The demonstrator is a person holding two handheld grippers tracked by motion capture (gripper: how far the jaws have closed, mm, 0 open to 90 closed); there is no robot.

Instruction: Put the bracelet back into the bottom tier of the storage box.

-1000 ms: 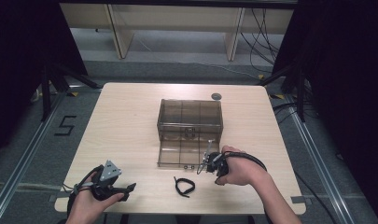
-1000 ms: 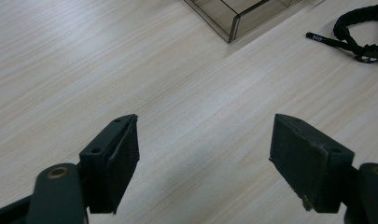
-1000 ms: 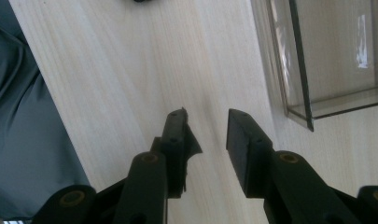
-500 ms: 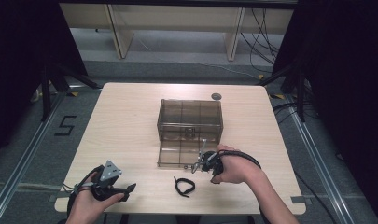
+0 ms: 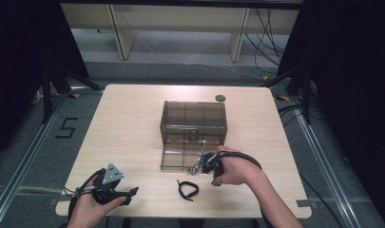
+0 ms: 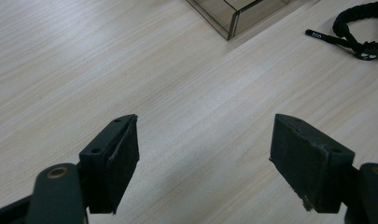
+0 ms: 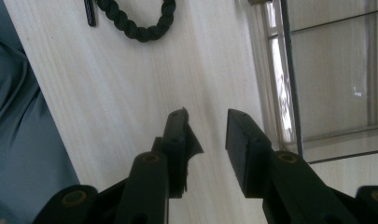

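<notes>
The bracelet (image 5: 187, 190), a loop of black braided cord, lies flat on the bench (image 5: 128, 123) near its front edge. It sits between the two hands, closer to the right one, just in front of the open lid (image 5: 180, 159) of the smoky box (image 5: 193, 121).

It should handle as light, soft and limp. It will sag and fold when lifted, and the rough braid should not slip in rubber pads. The best hold is probably a pinch across one strand of the loop, or at the knot where the tail joins; a flat press from above would only squash it against the wood.

In the high view its long axis runs roughly along the front edge, slightly slanted, with the short straight tail at the left end. The left tool view shows the bracelet (image 6: 352, 13) with that tail pointing away from the loop.

The right tool (image 5: 197, 166) hangs by the lid's front edge, jaws parted with nothing between them (image 7: 205, 116) and the bracelet (image 7: 140, 33) ahead of it. Something small and metallic glints at its tip in the high view; it may be part of the tool.

The left tool (image 5: 130, 192) rests low at the front left, jaws wide and empty (image 6: 205, 135).
</notes>
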